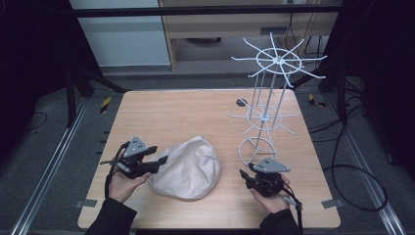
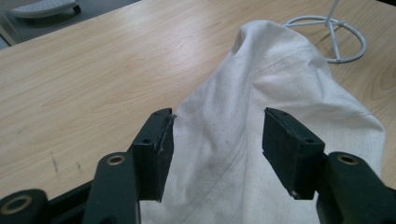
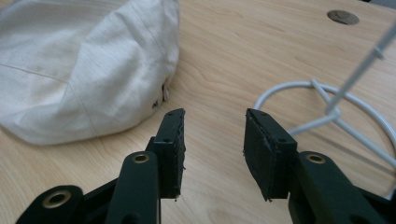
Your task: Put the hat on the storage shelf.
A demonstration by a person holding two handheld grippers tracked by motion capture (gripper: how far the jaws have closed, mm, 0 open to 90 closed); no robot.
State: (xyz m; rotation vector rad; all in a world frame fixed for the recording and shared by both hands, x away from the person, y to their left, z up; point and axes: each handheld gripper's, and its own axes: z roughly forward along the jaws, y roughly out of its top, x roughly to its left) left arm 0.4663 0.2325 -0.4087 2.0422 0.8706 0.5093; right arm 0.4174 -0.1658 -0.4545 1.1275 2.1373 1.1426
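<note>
While the cream cloth cap (image 1: 186, 168) lies on the wooden table (image 1: 186, 112) in the high view, the left gripper (image 1: 157, 162) sits at its left edge and the right gripper (image 1: 243, 175) rests apart from it on the right, just before the white wire rack (image 1: 266, 105).

Seen along the left gripper (image 2: 217, 135), the jaws stand wide with the cap's fabric (image 2: 261, 93) lying between and beneath them, the pads not pressing on it.

Along the right gripper (image 3: 214, 135), the jaws are parted over bare wood, gripping nothing; the cap (image 3: 79, 65) lies off to the upper left, the rack's ring base (image 3: 322, 126) to the right.
</note>
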